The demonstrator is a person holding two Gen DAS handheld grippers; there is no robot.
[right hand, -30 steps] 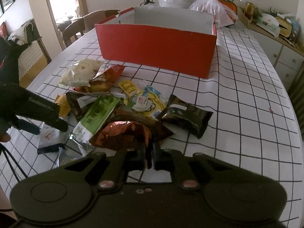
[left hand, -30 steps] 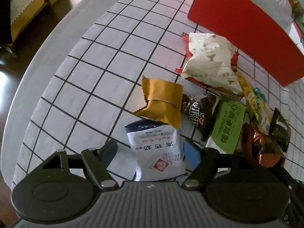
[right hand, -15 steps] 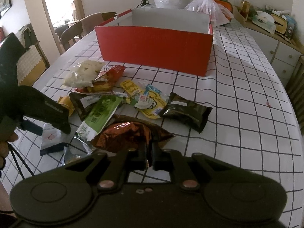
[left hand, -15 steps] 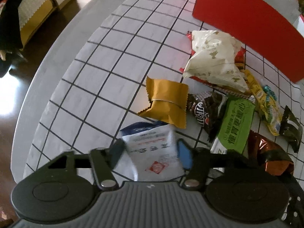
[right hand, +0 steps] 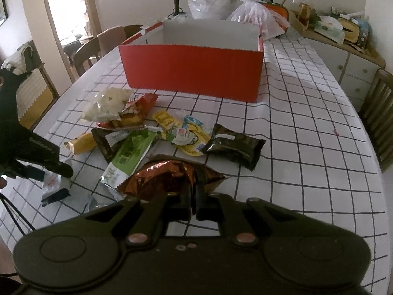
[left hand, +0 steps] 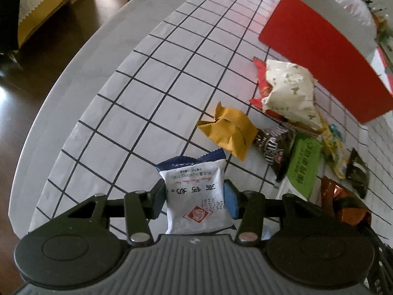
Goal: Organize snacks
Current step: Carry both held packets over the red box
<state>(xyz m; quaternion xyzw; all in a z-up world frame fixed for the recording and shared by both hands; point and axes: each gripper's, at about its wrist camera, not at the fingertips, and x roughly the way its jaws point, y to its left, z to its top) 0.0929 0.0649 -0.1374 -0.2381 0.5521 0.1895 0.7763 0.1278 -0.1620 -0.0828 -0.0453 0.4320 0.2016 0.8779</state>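
My left gripper [left hand: 195, 200] is shut on a white and blue milk snack packet [left hand: 196, 191] and holds it just above the table. It shows at the left of the right wrist view [right hand: 52, 172]. My right gripper [right hand: 194, 201] is shut on the edge of a copper foil snack bag [right hand: 169, 175]. A pile of snacks lies between them: a yellow packet [left hand: 228, 129], a cream bag [left hand: 289, 93], a green packet [right hand: 132, 154], a dark packet [right hand: 233, 146]. An open red box [right hand: 194, 73] stands behind the pile.
The table [right hand: 307, 123] has a white grid cloth; its rounded edge [left hand: 81, 73] curves on the left. Plastic bags [right hand: 250, 14] stand behind the box. Chairs [right hand: 98, 46] stand at the far left and one at the right [right hand: 378, 108].
My left gripper has closed on the white and blue packet and lifted it off the table. My right gripper stays shut on the copper bag.
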